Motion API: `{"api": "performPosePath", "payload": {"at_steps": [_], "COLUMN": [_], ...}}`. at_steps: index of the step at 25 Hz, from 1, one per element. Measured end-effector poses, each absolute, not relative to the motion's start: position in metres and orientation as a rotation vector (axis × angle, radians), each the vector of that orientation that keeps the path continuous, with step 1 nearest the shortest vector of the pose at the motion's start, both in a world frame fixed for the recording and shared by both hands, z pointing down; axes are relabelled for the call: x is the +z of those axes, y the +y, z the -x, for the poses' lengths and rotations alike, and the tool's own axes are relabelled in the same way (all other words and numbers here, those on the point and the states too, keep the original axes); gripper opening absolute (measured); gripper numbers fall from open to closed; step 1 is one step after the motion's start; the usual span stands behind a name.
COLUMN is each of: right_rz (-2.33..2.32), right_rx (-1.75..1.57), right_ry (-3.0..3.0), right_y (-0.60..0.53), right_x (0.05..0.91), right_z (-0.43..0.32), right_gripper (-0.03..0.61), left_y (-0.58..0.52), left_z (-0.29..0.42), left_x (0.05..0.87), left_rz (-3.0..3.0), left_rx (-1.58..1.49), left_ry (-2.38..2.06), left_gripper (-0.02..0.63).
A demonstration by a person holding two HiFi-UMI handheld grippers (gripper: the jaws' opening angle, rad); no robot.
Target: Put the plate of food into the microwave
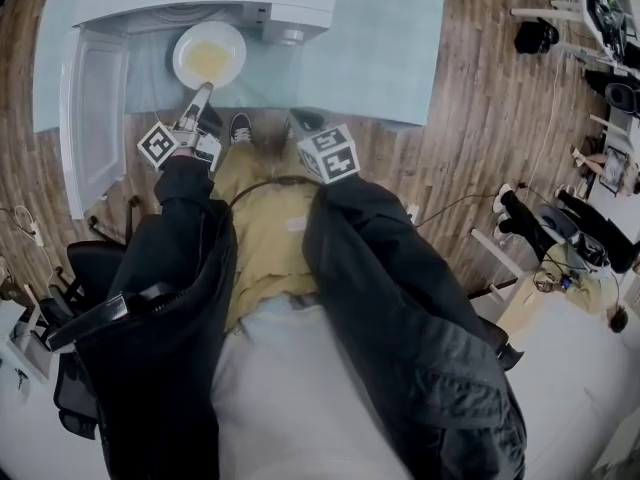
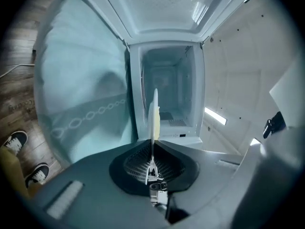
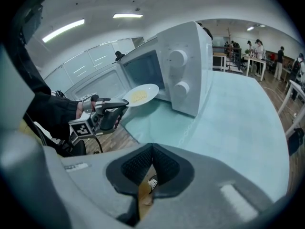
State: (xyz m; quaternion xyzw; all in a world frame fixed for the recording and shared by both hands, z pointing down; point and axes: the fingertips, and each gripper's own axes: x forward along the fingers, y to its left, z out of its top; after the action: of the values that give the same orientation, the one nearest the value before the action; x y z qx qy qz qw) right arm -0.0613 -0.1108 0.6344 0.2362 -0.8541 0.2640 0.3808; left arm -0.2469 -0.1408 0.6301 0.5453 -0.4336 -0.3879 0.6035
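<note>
A white plate (image 1: 209, 56) with yellow food hangs in front of the open white microwave (image 1: 290, 8), whose door (image 1: 95, 118) swings out to the left. My left gripper (image 1: 201, 92) is shut on the plate's near rim. In the left gripper view the plate (image 2: 153, 113) shows edge-on between the closed jaws of that gripper (image 2: 151, 144), with the microwave's cavity (image 2: 167, 94) straight ahead. My right gripper (image 1: 305, 121) hangs off the table edge, pointing down. Its jaws (image 3: 151, 149) are shut with nothing in them. The right gripper view shows the plate (image 3: 140, 95) and the microwave (image 3: 183, 66).
The microwave stands on a table with a pale blue cloth (image 1: 380, 48). My shoes (image 1: 240, 126) stand on the wooden floor below the table edge. Chairs (image 1: 545, 228) and desks are off to the right. People (image 3: 257, 46) stand far back in the room.
</note>
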Motion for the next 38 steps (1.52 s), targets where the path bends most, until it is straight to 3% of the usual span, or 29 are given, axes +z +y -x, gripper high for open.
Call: {"api": "performPosePath", "payload": {"at_steps": [17, 34, 37, 38], "right_rz": [-0.706, -0.788, -0.797, -0.799], "right_rx": [0.749, 0.809, 0.809, 0.808], "right_ry": [-2.105, -2.076, -2.078, -2.08], "right_y": [-0.123, -0.116, -0.114, -0.114], "right_x": [0.647, 0.647, 0.647, 0.647], "right_z": [0.073, 0.052, 0.048, 0.047], "right_gripper": [0.002, 0.002, 0.002, 0.002], "left_y": [-0.232, -0.265, -0.266, -0.265], "left_z": [0.319, 0.337, 0.337, 0.337], "left_x": [0.642, 0.65, 0.654, 0.657], "left_rz": [-1.208, -1.152, -1.147, -1.143], "left_rx": [-1.011, -1.046, -1.037, -1.023], "left_ry": [-1.043, -1.085, -1.093, -1.1], "left_gripper": [0.015, 0.021, 0.035, 0.069]}}
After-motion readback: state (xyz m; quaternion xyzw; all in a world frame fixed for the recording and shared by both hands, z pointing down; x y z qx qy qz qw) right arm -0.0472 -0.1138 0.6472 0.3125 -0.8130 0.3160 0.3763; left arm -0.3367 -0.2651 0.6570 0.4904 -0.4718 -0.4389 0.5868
